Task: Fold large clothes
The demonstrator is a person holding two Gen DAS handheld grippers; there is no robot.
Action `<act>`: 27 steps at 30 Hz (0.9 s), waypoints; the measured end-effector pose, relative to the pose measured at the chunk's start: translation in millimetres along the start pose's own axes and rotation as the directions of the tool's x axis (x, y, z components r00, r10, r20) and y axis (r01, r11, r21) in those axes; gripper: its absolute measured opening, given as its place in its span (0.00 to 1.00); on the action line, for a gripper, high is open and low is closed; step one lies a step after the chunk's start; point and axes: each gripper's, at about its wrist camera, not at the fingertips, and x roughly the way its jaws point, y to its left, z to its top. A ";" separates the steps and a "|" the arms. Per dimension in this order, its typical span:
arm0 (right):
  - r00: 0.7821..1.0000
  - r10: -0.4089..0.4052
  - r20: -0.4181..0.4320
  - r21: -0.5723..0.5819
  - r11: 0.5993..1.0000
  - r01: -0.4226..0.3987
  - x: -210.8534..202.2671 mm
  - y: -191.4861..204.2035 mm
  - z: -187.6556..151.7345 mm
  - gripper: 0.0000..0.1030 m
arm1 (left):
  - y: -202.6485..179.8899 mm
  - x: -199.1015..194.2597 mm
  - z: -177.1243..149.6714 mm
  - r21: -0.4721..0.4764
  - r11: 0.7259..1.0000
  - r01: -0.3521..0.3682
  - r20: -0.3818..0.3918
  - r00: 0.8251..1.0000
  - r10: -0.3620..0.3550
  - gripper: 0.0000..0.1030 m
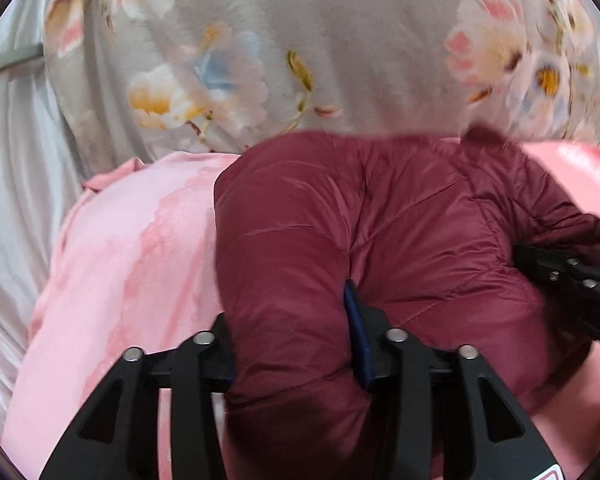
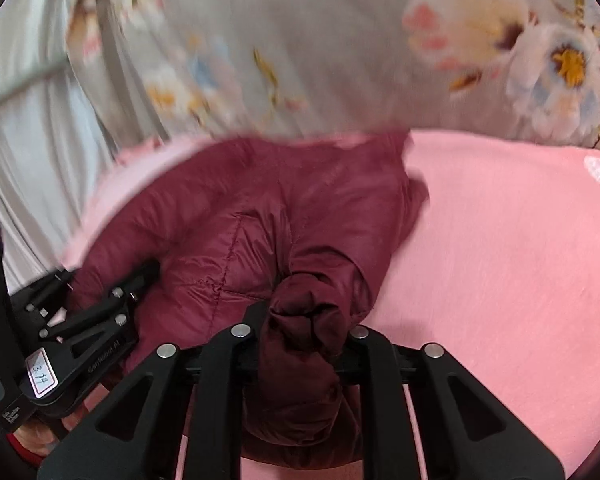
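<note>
A dark red quilted puffer jacket [image 1: 380, 232] lies bunched on a pink bed sheet [image 1: 132, 248]. My left gripper [image 1: 292, 344] is shut on a thick puffy fold of the jacket that fills the space between its fingers. My right gripper [image 2: 304, 328] is shut on a bunched, darker end of the jacket [image 2: 300, 216], which hangs down between its fingers. The right gripper also shows in the left wrist view [image 1: 572, 284] at the jacket's right side. The left gripper shows in the right wrist view [image 2: 100, 312] at the jacket's left side.
A grey quilt with a flower print [image 1: 300, 40] is piled behind the jacket. A pale grey curtain [image 1: 16, 200] hangs at the left. The pink sheet [image 2: 500, 240] stretches out to the right of the jacket.
</note>
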 end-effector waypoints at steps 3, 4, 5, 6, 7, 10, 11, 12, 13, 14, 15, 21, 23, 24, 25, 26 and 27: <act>0.999 0.012 -0.034 0.070 0.997 -0.009 0.6 -11.3 -2.8 0.28 | 4.3 -2.1 -0.7 -0.022 1.000 0.007 -0.026 1.000 -0.008 0.52; 0.999 0.014 -0.046 0.096 0.995 -0.010 -2.6 -16.4 -5.6 0.33 | 5.3 -3.1 -1.8 -0.023 1.000 0.004 -0.043 0.999 -0.005 0.55; 0.998 0.007 -0.056 0.109 0.994 -0.001 -7.8 -20.0 -8.6 0.35 | 6.5 -5.7 -3.7 -0.026 1.000 -0.009 -0.072 0.997 0.007 0.59; 0.998 -0.007 -0.062 0.109 0.994 0.014 -15.4 -22.7 -12.2 0.35 | 9.0 -11.0 -6.5 -0.033 0.999 -0.019 -0.104 0.994 0.015 0.60; 0.998 -0.024 -0.063 0.104 0.994 0.031 -24.0 -22.5 -14.9 0.36 | 10.0 -16.4 -8.5 -0.041 0.999 -0.023 -0.127 0.992 0.017 0.62; 0.993 -0.107 -0.043 0.085 0.990 0.111 -59.4 -24.8 -24.7 0.39 | 21.5 -41.7 -13.5 -0.072 0.996 -0.043 -0.196 0.980 0.028 0.65; 0.990 -0.136 -0.026 0.090 0.986 0.138 -72.2 -25.4 -27.0 0.39 | 22.8 -46.1 -15.1 -0.078 0.996 -0.042 -0.214 0.976 0.024 0.65; 0.989 -0.149 -0.015 0.100 0.984 0.149 -81.6 -25.2 -27.1 0.40 | 24.0 -52.7 -15.3 -0.091 0.995 -0.040 -0.246 0.969 0.016 0.65; 0.989 -0.148 -0.015 0.108 0.983 0.149 -84.8 -25.6 -26.9 0.36 | 24.1 -55.2 -14.8 -0.101 0.994 -0.044 -0.265 0.964 0.015 0.65; 0.989 -0.144 -0.016 0.112 0.983 0.145 -87.5 -23.8 -24.7 0.27 | 23.1 -57.9 -13.2 -0.116 0.992 -0.051 -0.287 0.958 0.015 0.65; 0.991 -0.132 -0.022 0.108 0.985 0.134 -88.1 -18.0 -19.2 0.24 | 21.6 -58.7 -11.9 -0.125 0.991 -0.049 -0.298 0.955 0.009 0.65; 0.988 -0.133 -0.078 0.032 0.990 0.136 -56.5 8.5 -4.3 0.17 | 3.8 -49.3 -6.4 -0.181 0.981 -0.067 -0.351 0.936 -0.001 0.65; 0.981 -0.155 -0.113 0.018 0.987 0.158 -43.7 8.0 -11.3 0.17 | 3.9 -42.7 -10.8 -0.216 0.973 -0.083 -0.370 0.929 -0.003 0.67; 0.974 -0.184 -0.132 0.002 0.983 0.186 -35.1 6.9 -16.1 0.17 | 4.2 -41.1 -12.0 -0.218 0.971 -0.093 -0.373 0.928 0.005 0.69; 0.971 -0.191 -0.142 -0.003 0.981 0.193 -31.7 5.8 -19.4 0.16 | 4.1 -39.6 -13.9 -0.219 0.970 -0.105 -0.376 0.927 0.015 0.72; 0.970 -0.191 -0.152 -0.001 0.981 0.193 -28.0 3.6 -23.8 0.15 | 4.5 -38.5 -15.5 -0.223 0.969 -0.105 -0.376 0.926 0.014 0.74; 0.969 -0.189 -0.160 0.007 0.981 0.192 -24.8 0.6 -28.9 0.14 | 4.8 -37.3 -16.9 -0.222 0.969 -0.107 -0.377 0.926 0.016 0.75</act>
